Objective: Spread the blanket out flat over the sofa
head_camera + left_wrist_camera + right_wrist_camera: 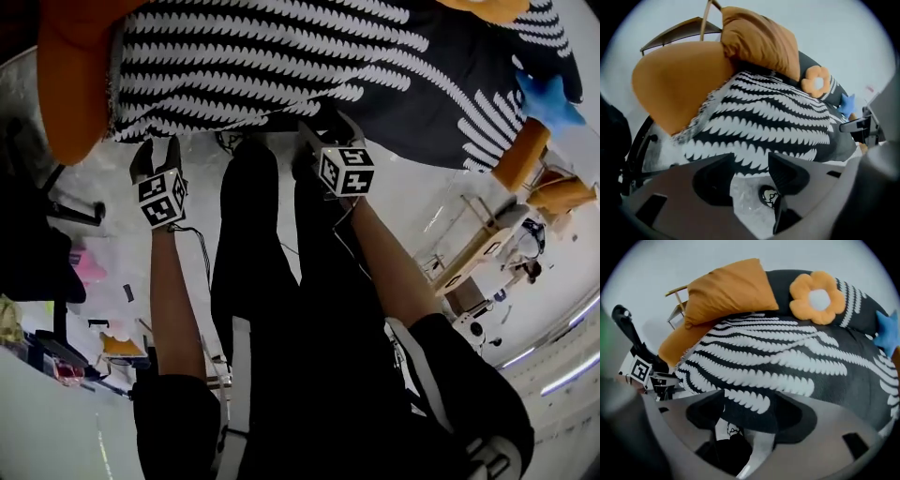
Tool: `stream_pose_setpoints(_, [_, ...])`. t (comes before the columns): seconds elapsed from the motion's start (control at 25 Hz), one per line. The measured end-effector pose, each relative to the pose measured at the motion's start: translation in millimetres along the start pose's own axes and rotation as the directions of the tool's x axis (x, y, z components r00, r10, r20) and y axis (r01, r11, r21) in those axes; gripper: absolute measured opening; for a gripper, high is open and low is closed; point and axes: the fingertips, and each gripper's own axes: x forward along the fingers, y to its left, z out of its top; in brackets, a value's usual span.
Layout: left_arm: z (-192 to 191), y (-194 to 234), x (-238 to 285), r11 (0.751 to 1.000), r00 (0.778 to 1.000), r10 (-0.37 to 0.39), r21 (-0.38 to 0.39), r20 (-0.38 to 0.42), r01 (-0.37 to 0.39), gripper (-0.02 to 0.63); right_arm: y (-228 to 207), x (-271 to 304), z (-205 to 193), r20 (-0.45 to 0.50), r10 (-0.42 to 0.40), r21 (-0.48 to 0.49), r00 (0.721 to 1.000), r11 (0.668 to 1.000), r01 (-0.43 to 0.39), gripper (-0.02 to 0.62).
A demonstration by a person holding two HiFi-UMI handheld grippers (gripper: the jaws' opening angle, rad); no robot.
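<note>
No legible writing or brand in any view. The only print is the square black-and-white markers on the cubes [161, 199] of the two grippers. No containers in view.

Blanket [778, 362], black with white scalloped stripes, lies spread over the sofa [679, 79], with its front edge hanging at the front. On the sofa beside it are an orange cushion [729, 289], a flower cushion [816, 296] and a blue star [887, 333].

Left gripper [752, 164]: jaws apart, nothing between them. The blanket's front edge is just beyond the jaw tips, and floor shows in the gap.

Right gripper [750, 413]: jaws wide apart. A dark corner of the blanket's edge hangs between them and is not clamped.

In the head view both grippers are held at the sofa's front edge.
</note>
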Motion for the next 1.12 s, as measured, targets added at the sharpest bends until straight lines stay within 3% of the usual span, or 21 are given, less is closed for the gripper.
stream_pose_setpoints(0.16, [33.9,-12.9,21.3,0.999,0.999,-0.036,0.029,0.002,0.036,0.233,-49.4,-3.0,-34.3,-0.083,-0.071,0.121,0.994,0.989,0.081,0.338])
stream_pose_setpoints(0.24, [44.9,-15.3,32.7,0.998,0.999,-0.041,0.043,-0.013,0.041,0.236,-74.8,-0.5,-40.3,-0.117,-0.099,0.095,0.988,0.989,0.111,0.323])
stream_pose_setpoints(0.32, [47.6,-22.2,48.5,0.992,0.997,-0.049,0.111,-0.053,0.055,0.238,-95.9,10.8,-47.9,-0.163,-0.123,0.029,0.979,0.991,0.13,0.299])
stream_pose_setpoints(0.44, [38.7,-27.0,70.5,0.975,0.99,-0.047,0.208,-0.135,0.074,0.237,-115.6,32.7,-63.4,-0.236,-0.159,-0.057,0.959,0.987,0.149,0.205])
stream_pose_setpoints(0.56, [37.5,-20.1,75.0,0.966,0.982,-0.024,0.249,-0.189,0.072,0.236,-118.8,40.0,-63.5,-0.26,-0.156,-0.067,0.953,0.987,0.143,0.188])
stream_pose_setpoints(0.6, [38.4,-17.0,73.5,0.963,0.981,-0.002,0.265,-0.195,0.055,0.203,-119.9,38.0,-61.6,-0.247,-0.146,-0.06,0.958,0.989,0.136,0.168])
stream_pose_setpoints(0.68, [33.4,-8.4,66.8,0.949,0.976,0.069,0.316,-0.207,-0.001,0.062,-120.3,29.6,-66.7,-0.211,-0.12,-0.04,0.97,0.993,0.114,0.025])
stream_pose_setpoints(0.8, [7.2,21.2,59.4,0.919,0.943,0.196,0.385,-0.268,-0.081,0.021,-114.3,20.6,-92.5,-0.175,-0.108,0.016,0.979,0.994,0.112,0.015])
stream_pose_setpoints(0.88, [-8.3,44.2,54.3,0.931,0.923,0.24,0.34,-0.302,-0.131,0.021,-113.1,20.6,-97.2,-0.152,-0.113,0.056,0.982,0.991,0.123,0.015])
stream_pose_setpoints(0.92, [-12.7,49.4,46.7,0.948,0.925,0.231,0.284,-0.302,-0.144,0.021,-111.6,20.2,-95.8,-0.147,-0.108,0.079,0.983,0.99,0.12,0.017])
stream_pose_setpoints(1.0, [-11.9,48.5,29.6,0.969,0.948,0.185,0.21,-0.259,-0.131,0.021,-105.5,18.5,-88.3,-0.135,-0.091,0.112,0.987,0.988,0.107,0.021])
stream_pose_setpoints(1.12, [-2.7,25.3,12.7,0.965,0.97,0.138,0.247,-0.199,-0.087,0.021,-97.3,6.2,-76.9,-0.09,-0.086,0.108,0.992,0.99,0.095,0.031])
